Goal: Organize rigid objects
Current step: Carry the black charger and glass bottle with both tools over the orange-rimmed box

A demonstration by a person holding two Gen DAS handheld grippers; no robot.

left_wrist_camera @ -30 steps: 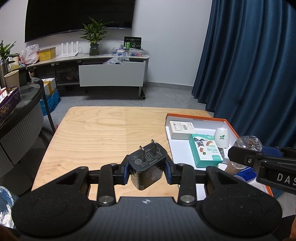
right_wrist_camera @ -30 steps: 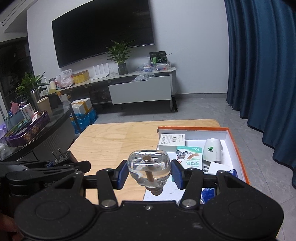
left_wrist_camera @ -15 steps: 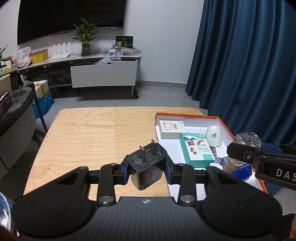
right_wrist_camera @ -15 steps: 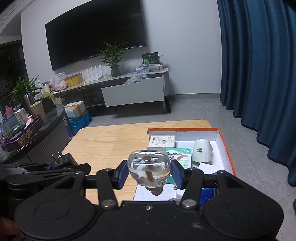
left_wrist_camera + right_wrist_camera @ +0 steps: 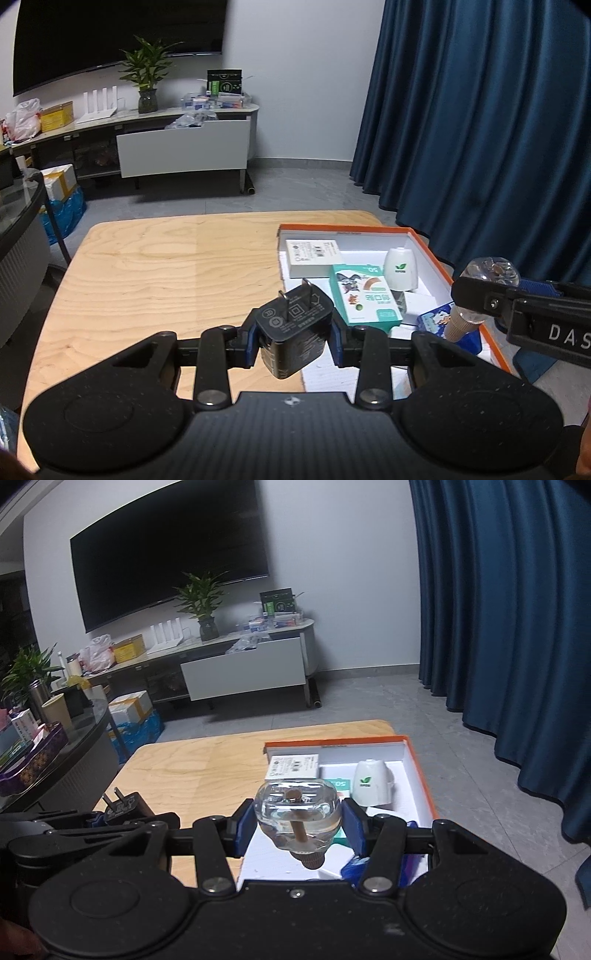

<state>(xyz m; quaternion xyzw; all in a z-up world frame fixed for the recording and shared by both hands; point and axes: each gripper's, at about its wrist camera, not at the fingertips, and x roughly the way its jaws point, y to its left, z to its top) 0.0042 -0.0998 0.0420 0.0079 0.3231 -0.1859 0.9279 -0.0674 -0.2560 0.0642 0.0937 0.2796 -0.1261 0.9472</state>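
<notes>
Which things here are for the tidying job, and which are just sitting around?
For the job: charger in left gripper, glass bottle in right gripper, orange box, green packet.
Just around: television, plant, curtain.

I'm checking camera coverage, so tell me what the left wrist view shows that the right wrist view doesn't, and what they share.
Only the left wrist view shows the green box in full and the blue packet uncovered in the orange tray.

Only the right wrist view shows the dark side table with its clutter and a second plant.

Both show the charger clamped in the left gripper, the glass bottle clamped in the right gripper, the white box and the white cup.
</notes>
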